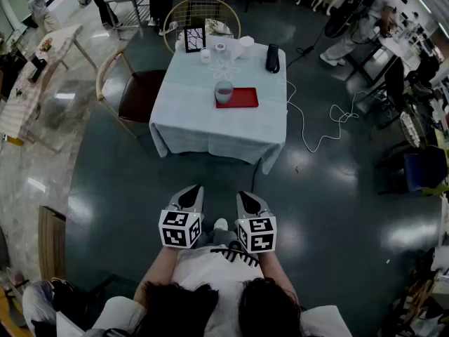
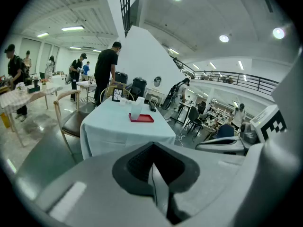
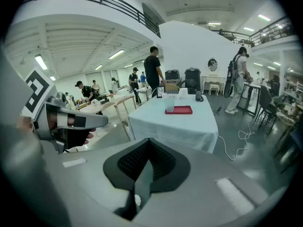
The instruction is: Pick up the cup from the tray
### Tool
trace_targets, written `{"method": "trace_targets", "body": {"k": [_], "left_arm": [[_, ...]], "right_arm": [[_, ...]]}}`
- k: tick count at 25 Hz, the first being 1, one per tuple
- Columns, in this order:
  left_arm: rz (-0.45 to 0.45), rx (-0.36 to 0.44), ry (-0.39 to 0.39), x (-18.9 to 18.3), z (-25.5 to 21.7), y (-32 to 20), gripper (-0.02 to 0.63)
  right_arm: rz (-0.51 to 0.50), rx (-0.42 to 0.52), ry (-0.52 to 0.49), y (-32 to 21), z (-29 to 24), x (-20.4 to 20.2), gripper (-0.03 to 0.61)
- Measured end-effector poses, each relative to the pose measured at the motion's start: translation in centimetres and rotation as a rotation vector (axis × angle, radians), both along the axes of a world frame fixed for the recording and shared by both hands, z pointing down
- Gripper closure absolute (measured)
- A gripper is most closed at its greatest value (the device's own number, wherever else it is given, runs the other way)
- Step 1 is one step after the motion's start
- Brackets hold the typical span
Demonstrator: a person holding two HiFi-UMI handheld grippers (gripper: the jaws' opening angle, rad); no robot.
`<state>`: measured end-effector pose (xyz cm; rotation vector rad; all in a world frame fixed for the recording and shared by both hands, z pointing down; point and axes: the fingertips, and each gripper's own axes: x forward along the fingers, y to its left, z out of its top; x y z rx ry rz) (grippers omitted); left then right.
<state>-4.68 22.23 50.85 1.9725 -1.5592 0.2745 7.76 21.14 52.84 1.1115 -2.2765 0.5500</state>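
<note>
A clear cup stands upright on the left end of a red tray, on a table with a white cloth some way ahead of me. In the left gripper view the cup and tray are small and distant; the right gripper view also shows the cup on the tray. My left gripper and right gripper are held side by side close to the person's body, well short of the table. Both are shut with nothing between the jaws.
A black bottle-like object, a framed card and small white items sit at the table's far end. A wooden chair stands at its left, a wire chair behind. A white cable lies on the floor at right. People stand further back.
</note>
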Motion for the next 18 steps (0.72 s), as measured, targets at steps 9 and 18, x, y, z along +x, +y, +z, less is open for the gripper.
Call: {"method": "trace_targets", "body": {"k": [9,18], "left_arm": [[0.008,-0.013,0.003,0.5,0.1,0.5,0.614],[-0.003,0.014,-0.007,1.5,-0.6,0.2,0.614]], "right_arm": [[-0.014,0.028,0.047,0.2,0.0,0.7,0.555],[-0.023,0.003,-0.091,0.5,-0.7,1.2,0.543]]}}
